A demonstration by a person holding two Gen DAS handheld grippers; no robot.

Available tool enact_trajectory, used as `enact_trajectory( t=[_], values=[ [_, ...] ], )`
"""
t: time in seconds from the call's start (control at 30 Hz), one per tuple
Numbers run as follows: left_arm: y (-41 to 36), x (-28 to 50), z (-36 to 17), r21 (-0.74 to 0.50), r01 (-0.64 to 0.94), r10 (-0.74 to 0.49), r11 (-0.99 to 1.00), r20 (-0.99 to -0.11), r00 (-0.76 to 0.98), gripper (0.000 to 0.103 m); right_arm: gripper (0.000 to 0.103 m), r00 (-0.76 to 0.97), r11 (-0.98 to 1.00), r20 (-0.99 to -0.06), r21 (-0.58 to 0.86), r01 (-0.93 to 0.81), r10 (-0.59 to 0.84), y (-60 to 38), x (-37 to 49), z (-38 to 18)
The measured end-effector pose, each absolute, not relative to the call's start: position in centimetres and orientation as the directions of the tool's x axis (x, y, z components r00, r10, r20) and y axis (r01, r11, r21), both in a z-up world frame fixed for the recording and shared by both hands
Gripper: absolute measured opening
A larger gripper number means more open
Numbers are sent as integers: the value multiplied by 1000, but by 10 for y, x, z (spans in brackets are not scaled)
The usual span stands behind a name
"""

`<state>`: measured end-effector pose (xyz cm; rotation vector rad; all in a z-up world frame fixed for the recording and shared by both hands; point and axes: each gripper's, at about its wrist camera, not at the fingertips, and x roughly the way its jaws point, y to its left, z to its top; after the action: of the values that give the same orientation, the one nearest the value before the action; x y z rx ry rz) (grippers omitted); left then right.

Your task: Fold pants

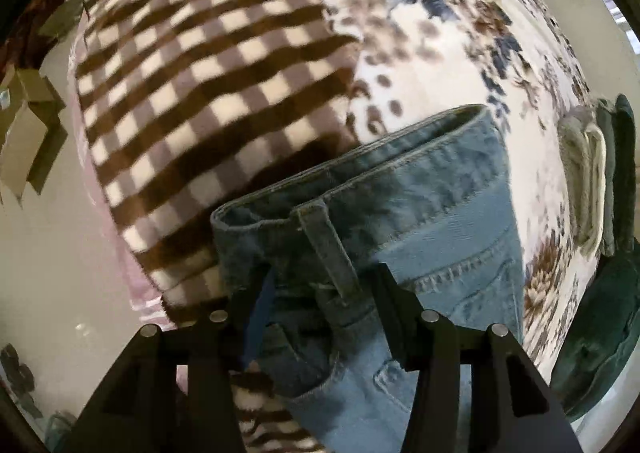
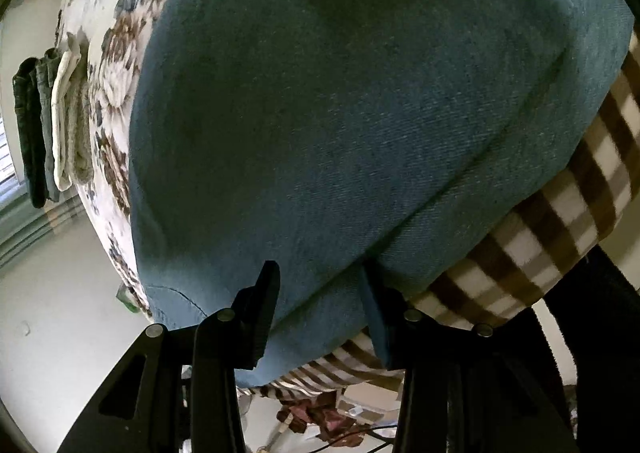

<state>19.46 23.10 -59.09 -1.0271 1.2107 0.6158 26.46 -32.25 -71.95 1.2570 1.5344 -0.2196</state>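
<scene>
Jeans (image 1: 420, 205) across patterned blanket (image 1: 224, 85)

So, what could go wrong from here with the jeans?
The left tool straddles the bulky waistband of the jeans, so the thick denim could slip out. The right tool sits at a fold edge near the edge of the blanket; a pull could drag the blanket or undo the fold.
</scene>
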Motion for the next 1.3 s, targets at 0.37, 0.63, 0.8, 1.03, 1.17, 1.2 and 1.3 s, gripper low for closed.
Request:
enact_trajectory(
  t=[0.37, 0.63, 0.8, 1.03, 1.17, 1.2, 1.3],
  values=[
    [220, 209, -571, -248, -840, 14, 483, -957, 291, 13, 3, 204, 437, -846, 443, 783, 492, -318, 262, -714],
    [229, 168, -520, -306, -816, 41, 490, -927, 372, 12, 2, 143, 572, -863, 437, 694, 485, -305, 258, -674],
    [230, 172, -539, -260, -819, 12, 512, -951, 309, 13, 2, 85, 618, -869, 412, 670, 488, -299, 246, -676],
    [222, 186, -539, -186, -799, 23, 572, -970, 242, 26, 41, 9, 647, -849, 409, 643, 528, -313, 244, -694],
    [188, 200, -506, -103, -714, 125, 692, -958, 260, 82, 48, 93, 632, -863, 432, 644, 496, -363, 231, -666],
    [170, 207, -497, -90, -679, 135, 728, -953, 271, 83, 48, 129, 610, -871, 431, 665, 475, -384, 225, -658],
    [118, 225, -488, -72, -579, 122, 812, -949, 290, 84, 50, 233, 523, -904, 402, 751, 360, -461, 209, -639]
  ],
)
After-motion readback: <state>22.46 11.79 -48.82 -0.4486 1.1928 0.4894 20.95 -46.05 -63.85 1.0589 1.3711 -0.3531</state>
